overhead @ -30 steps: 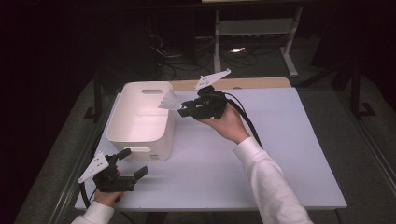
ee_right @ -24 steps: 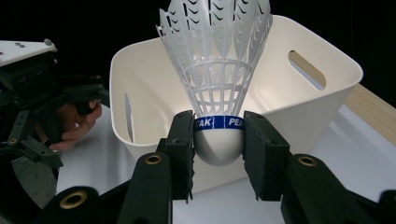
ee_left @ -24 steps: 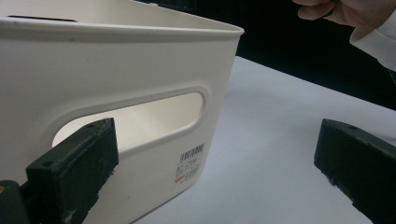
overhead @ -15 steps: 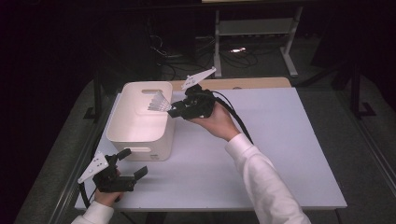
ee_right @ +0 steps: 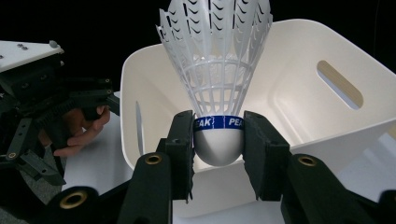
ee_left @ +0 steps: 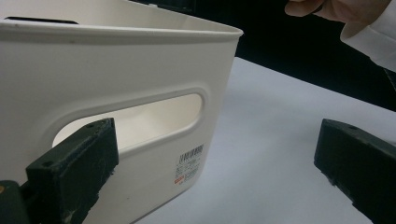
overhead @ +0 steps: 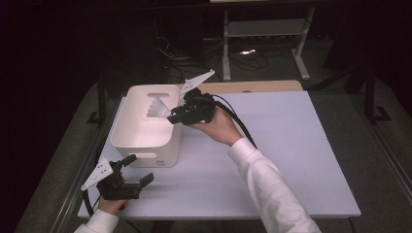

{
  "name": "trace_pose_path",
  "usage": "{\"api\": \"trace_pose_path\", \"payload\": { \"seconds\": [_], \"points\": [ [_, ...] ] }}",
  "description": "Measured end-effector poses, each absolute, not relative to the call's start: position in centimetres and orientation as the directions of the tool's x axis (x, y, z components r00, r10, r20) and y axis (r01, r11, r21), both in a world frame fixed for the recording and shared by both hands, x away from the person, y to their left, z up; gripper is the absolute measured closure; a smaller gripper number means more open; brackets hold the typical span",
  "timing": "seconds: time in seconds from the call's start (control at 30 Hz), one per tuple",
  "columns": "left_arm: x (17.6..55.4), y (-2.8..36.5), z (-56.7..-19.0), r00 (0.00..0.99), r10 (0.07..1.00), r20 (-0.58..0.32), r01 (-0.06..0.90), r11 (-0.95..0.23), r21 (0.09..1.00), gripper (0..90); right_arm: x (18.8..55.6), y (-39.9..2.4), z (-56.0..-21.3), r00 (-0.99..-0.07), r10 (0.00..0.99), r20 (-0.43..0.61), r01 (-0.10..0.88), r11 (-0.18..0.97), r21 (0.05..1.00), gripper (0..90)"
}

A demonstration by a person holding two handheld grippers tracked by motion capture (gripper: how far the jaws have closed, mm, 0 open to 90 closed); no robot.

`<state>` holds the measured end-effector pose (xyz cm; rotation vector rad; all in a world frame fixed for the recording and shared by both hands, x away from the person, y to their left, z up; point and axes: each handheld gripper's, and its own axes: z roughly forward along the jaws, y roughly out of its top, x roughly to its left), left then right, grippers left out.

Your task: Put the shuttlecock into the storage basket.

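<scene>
Table, pale grey and rectangular, carries a white plastic bin at its left side; the bin stands upright, open at the top, with slot handles cut in its walls and a small printed label low on the near wall, seen in the left gripper view. Person's right forearm in a white sleeve reaches from the bottom edge toward the bin. Right gripper is held at the bin's right rim, its tip over the opening, with a grey three-cornered plate on top and a black cable trailing back along the arm. Its jaws are clamped on a white shuttlecock at the rounded cork base, either side of a blue band; the skirt points away from the gripper, over the bin's interior. Left gripper sits at the table's near-left corner, just beside the bin's near wall, its jaws spread wide with nothing between them; one jaw lies close against the handle slot, contact not determinable.
</scene>
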<state>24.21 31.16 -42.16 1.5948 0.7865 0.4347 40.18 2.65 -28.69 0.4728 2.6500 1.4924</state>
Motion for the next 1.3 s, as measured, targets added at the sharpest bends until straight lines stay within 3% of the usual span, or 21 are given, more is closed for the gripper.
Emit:
{"api": "trace_pose_path", "payload": {
  "seconds": [1.3],
  "points": [
    [24.1, 31.3, -42.1, 0.69, 0.703, -0.171, 0.253, -0.012, 0.968, 0.0, 40.8, 7.5, -30.5, -0.965, 0.237, 0.108, 0.225, 0.55, 0.804, 62.7]
  ]
}}
